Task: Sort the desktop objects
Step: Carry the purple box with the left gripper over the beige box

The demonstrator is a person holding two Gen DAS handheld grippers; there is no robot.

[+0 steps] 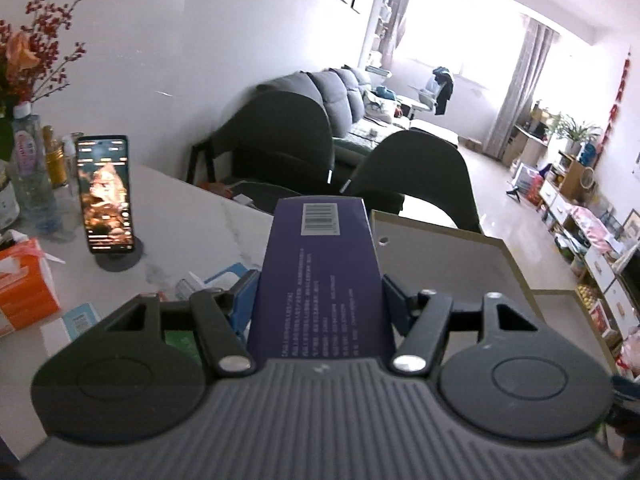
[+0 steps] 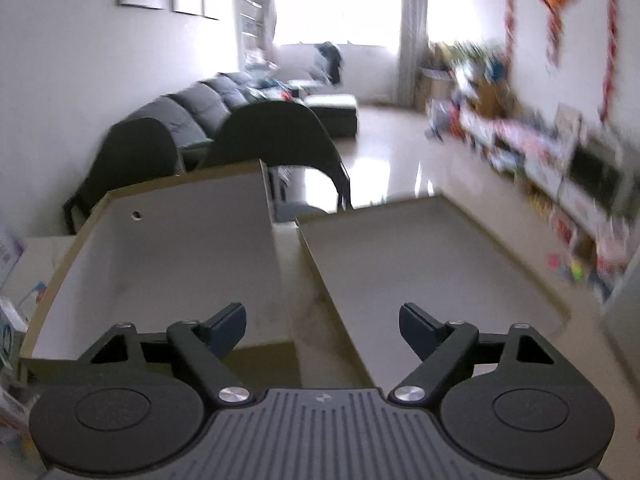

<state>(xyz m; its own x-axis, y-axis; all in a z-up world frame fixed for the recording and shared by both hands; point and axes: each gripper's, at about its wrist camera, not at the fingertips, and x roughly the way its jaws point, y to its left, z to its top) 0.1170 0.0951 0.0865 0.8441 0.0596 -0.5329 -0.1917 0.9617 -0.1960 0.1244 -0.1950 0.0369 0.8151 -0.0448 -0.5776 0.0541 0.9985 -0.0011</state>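
A dark purple box [image 1: 320,276] with a barcode label and white print is clamped between the blue pads of my left gripper [image 1: 320,300], raised above the marble table [image 1: 192,216]. The box stretches forward past the fingertips, toward a shallow cardboard tray [image 1: 448,264]. In the right wrist view my right gripper [image 2: 323,330] stands open with nothing between its fingers. It hovers over the gap between two empty cardboard trays, one on the left [image 2: 160,264] and one on the right [image 2: 424,264].
A lit phone [image 1: 105,196] on a round stand, bottles [image 1: 30,168], flowers and an orange tissue pack [image 1: 24,284] stand at the table's left. Small packets [image 1: 80,320] lie by the left gripper. Two dark chairs [image 1: 420,176] stand behind the table's far edge.
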